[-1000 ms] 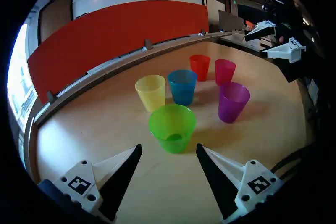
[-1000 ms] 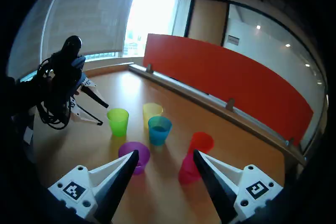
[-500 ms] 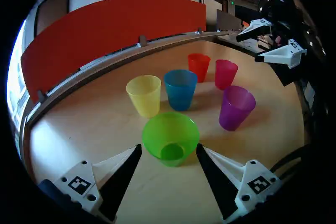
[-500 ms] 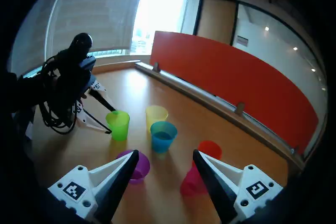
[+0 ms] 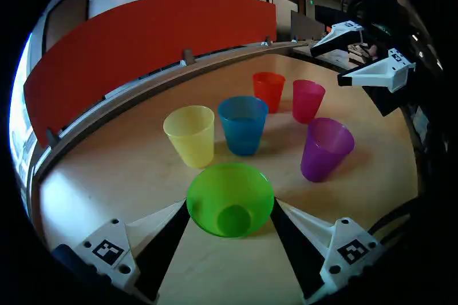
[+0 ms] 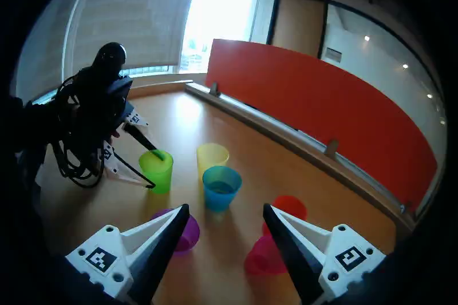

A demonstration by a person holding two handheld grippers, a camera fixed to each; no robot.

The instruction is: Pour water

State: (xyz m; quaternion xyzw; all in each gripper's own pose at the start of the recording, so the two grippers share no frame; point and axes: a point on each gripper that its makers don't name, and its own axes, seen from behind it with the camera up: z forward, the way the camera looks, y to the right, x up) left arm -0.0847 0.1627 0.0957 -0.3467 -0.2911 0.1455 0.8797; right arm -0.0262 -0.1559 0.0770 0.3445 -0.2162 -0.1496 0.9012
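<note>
Green cup (image 5: 230,199) sits between jaws of left gripper (image 5: 229,202); contact unclear.

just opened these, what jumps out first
The bright green cup sits right between the fingers of the open left claw, at the bottom of the left gripper view. Behind it a yellow cup, blue cup, red cup, pink cup and purple cup stand on the wooden table. A long orange-red panel runs along its far edge.
</note>
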